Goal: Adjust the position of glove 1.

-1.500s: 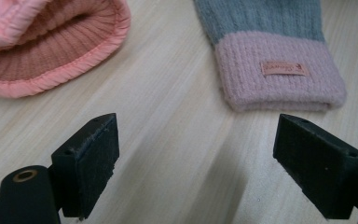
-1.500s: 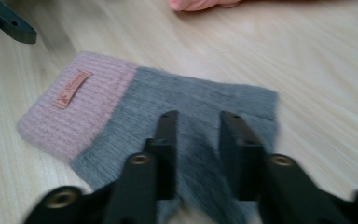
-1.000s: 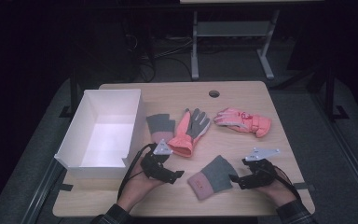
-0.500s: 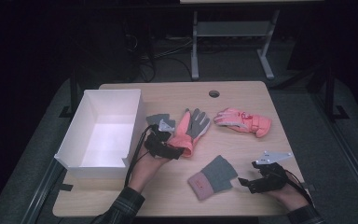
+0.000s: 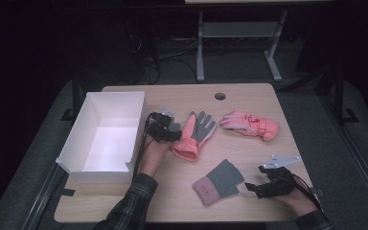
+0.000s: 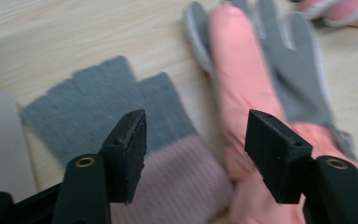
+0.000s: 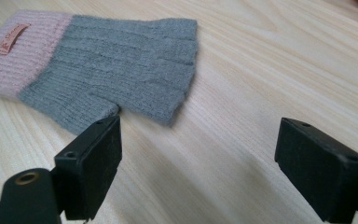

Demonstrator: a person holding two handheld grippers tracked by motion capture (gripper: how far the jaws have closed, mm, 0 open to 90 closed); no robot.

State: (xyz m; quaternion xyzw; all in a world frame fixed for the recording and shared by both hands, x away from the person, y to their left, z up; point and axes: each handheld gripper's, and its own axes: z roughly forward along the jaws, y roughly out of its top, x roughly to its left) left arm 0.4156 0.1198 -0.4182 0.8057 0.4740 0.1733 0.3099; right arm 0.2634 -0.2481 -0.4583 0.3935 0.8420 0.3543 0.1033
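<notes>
A grey knitted mitten with a pink cuff (image 6: 98, 102) lies beside the white box, and my left gripper (image 5: 165, 129) hovers over it. In the left gripper view its jaws (image 6: 196, 133) have just been closing. They still stand apart over the cuff, and the pads do not press on it. A pink and grey glove (image 5: 195, 135) lies just to its right. A matching grey and pink mitten (image 5: 219, 182) lies near the front edge. My right gripper (image 5: 264, 184) rests to its right, open wide over bare wood (image 7: 198, 135).
A white open box (image 5: 76, 139) stands at the table's left. A second pink glove (image 5: 249, 123) lies at the right back. A round cable hole (image 5: 220, 96) sits near the far edge. Bare wood shows between the gloves.
My left hand has moved away from the front edge up to the grey mitten next to the box. The right hand has barely shifted.
</notes>
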